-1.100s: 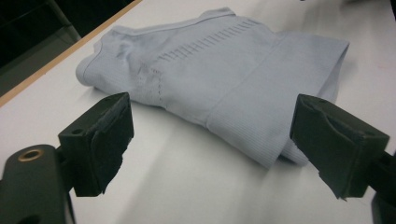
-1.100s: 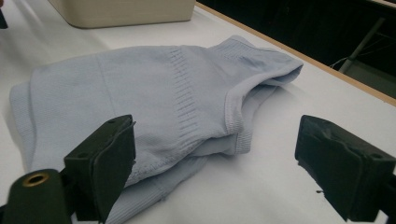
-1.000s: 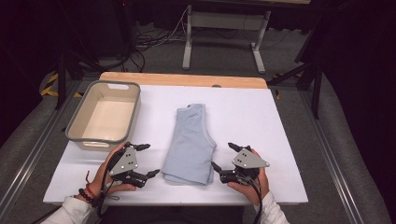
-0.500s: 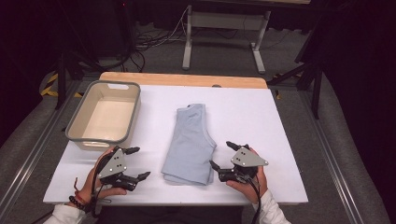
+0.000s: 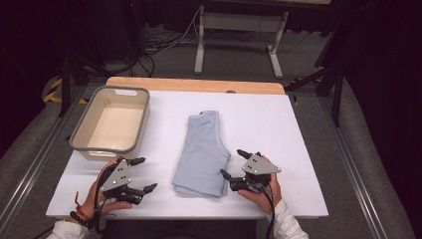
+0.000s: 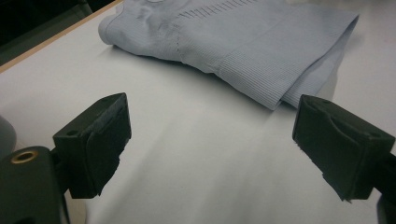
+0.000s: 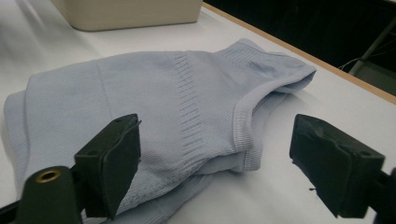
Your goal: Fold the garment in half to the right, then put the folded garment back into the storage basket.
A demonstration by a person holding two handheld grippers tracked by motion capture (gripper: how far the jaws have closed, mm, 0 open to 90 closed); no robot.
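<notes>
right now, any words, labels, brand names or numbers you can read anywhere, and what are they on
None can be read.
Folded light blue garment: ribbed knit alone, no tag or print showing.
Beige bin: plain walls, no marking.
Grey plates on the left tool and right tool: bare.

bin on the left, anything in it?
Empty: the high view shows the bin's bare pale floor, nothing inside.
</notes>
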